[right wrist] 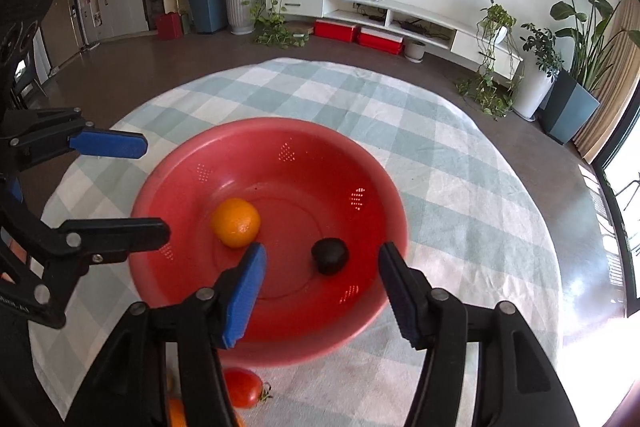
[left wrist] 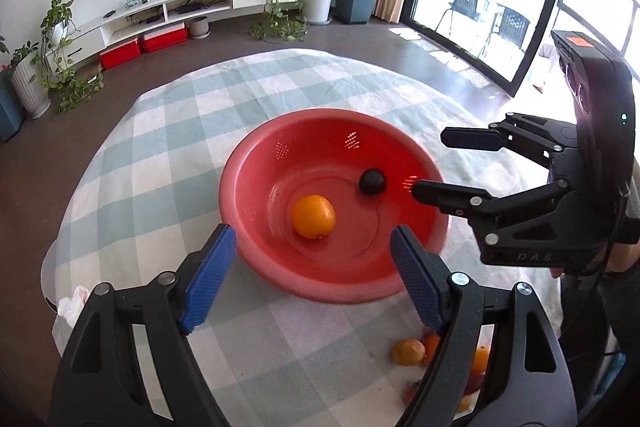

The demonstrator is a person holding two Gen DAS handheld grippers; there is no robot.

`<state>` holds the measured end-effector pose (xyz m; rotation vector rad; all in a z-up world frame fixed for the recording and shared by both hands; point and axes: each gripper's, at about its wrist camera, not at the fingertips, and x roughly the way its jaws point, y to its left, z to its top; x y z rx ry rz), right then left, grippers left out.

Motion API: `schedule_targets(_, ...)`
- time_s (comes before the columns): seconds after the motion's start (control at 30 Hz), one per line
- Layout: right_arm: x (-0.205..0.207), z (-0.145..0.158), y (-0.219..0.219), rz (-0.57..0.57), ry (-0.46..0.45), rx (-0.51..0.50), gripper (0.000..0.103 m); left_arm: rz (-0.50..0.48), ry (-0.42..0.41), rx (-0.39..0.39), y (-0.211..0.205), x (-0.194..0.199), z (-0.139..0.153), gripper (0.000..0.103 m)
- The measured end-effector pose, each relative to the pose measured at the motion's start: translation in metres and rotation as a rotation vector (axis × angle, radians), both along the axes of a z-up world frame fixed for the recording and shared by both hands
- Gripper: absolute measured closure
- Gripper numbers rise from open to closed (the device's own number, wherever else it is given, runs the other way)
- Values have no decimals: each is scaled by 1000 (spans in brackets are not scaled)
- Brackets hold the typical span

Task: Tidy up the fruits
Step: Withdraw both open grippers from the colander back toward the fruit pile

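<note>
A red perforated basin sits on the checked tablecloth. Inside it lie an orange and a small dark round fruit, apart from each other. My left gripper hovers above the basin's near-left rim, open, with nothing between its blue pads. My right gripper hangs over the basin's right side, also open and holding nothing. Loose fruit lies on the cloth near me: a yellow-orange fruit and a red tomato, partly hidden by the fingers.
The round table's checked cloth falls off at its edges onto a dark floor. A crumpled white tissue lies at the cloth's near-left edge. A TV unit, potted plants and red boxes stand by the far wall.
</note>
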<state>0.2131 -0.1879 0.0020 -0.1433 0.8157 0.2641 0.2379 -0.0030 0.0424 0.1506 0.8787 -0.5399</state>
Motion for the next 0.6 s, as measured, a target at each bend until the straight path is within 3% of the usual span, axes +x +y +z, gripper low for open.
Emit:
schedule_targets(0.03,-11,7,-5,-6,-20,25,35,11,-6,-16,6,-10,3,11)
schedule_targets(0.27,-111,31,-28,-15,-131,194,25,42,10,-126,34,-94,-1,5)
schedule_targets(0.43,-170,13,-21,-6,-134,266,25,29,41,-193,35,-151,-26,5)
schedule_targets(0.6,-193,-13,-3,17,-82,284,29,-33,100,-158,14,-184,-58,5)
